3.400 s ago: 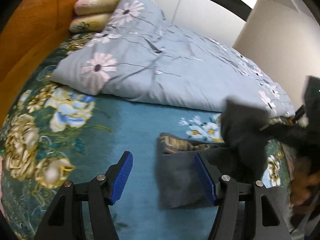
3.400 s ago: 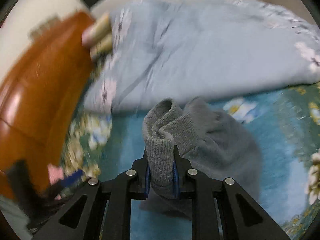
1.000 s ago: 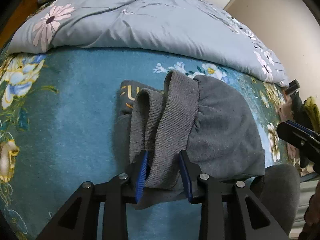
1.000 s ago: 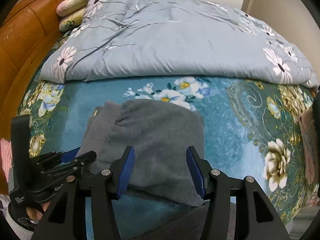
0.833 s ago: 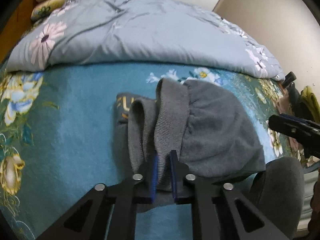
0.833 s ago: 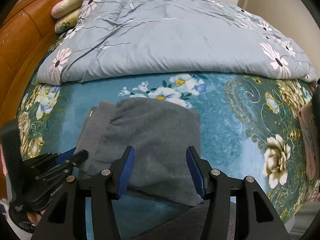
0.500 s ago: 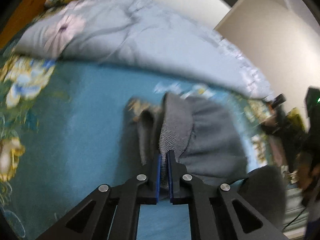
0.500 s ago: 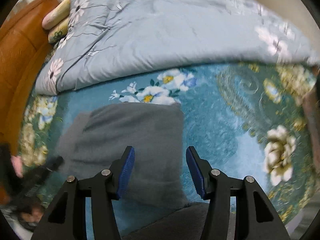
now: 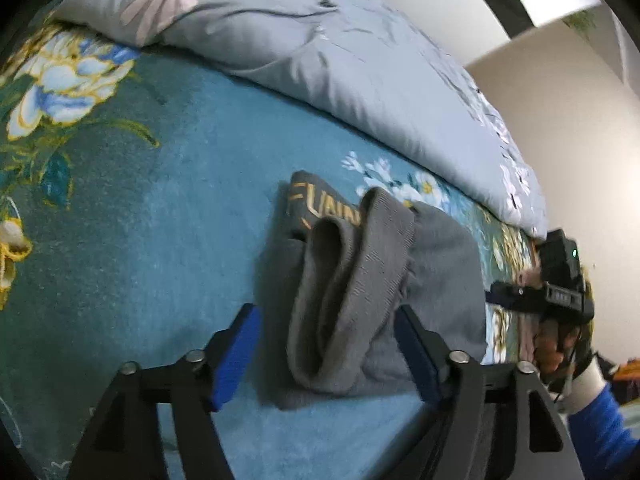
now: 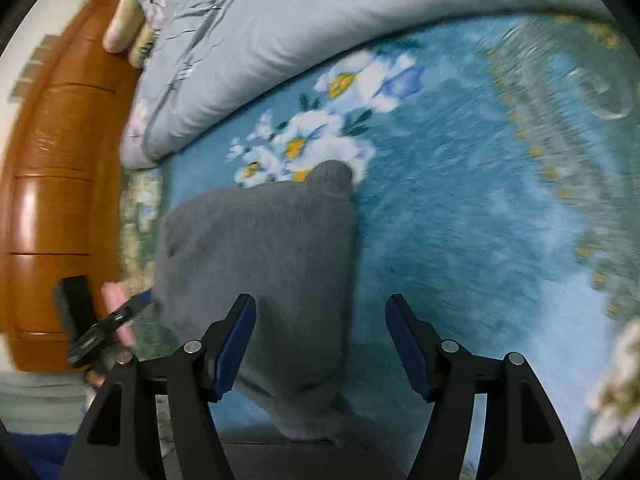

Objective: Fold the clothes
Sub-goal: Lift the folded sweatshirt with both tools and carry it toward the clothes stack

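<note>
A folded grey sweater (image 9: 436,272) lies on the teal floral bedsheet (image 9: 160,200), its ribbed hem (image 9: 352,280) bunched on top over a dark strip with gold letters. My left gripper (image 9: 326,348) hovers at its near edge, jaws opening; the ribbed fold lies between the blue pads (image 9: 236,344), which do not press on it. In the right wrist view the sweater (image 10: 260,248) fills the lower left. My right gripper (image 10: 322,348) is low over its near right edge, jaws opening, with the cloth's edge between the fingers and untouched.
A grey flowered quilt (image 9: 320,60) is heaped along the far side of the bed. A wooden headboard (image 10: 52,200) and pillows (image 10: 124,20) stand at the left. A hand in a blue sleeve (image 9: 600,420) holds the right gripper beside a beige wall (image 9: 580,140).
My left gripper closed on the ribbed fold, pulled it a little, then let go and opened wide. My right gripper dropped closer to the sweater's right edge and widened slightly.
</note>
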